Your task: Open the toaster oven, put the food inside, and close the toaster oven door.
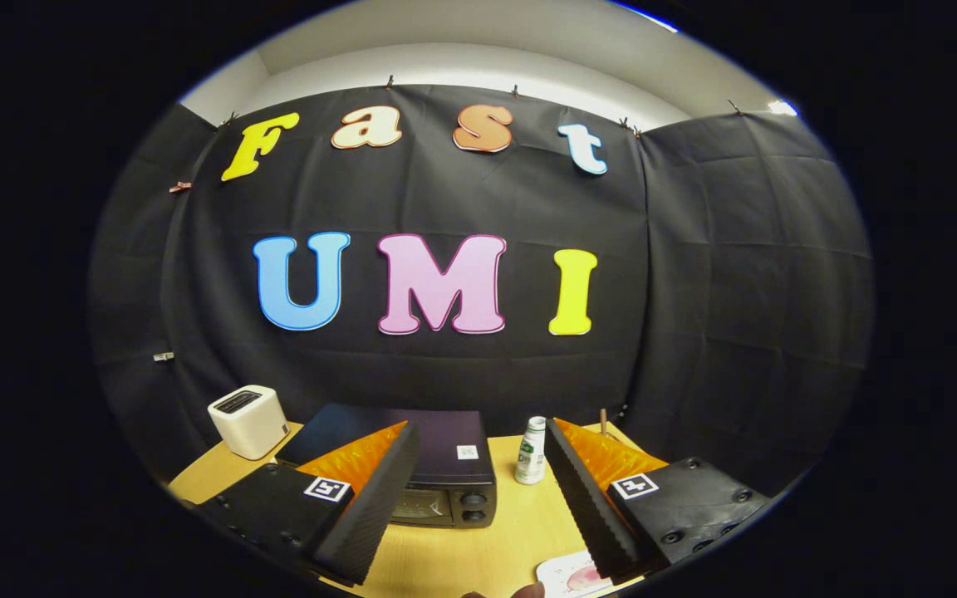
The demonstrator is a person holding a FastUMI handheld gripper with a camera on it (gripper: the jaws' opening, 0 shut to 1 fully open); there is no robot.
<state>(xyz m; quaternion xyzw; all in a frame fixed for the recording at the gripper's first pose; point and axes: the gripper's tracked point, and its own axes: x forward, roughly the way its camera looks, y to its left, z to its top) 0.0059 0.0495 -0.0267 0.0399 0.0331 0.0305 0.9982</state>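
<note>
Gripper view: gripper [478,507] spread wide and empty above the wooden table [445,556], black boxy toaster oven [437,477] beyond the left finger, door apparently shut — opening step, likely calling for a descent toward the door.

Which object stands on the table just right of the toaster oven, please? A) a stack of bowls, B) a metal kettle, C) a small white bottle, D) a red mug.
C: a small white bottle stands upright beside the toaster oven, beyond the open gripper.
</note>
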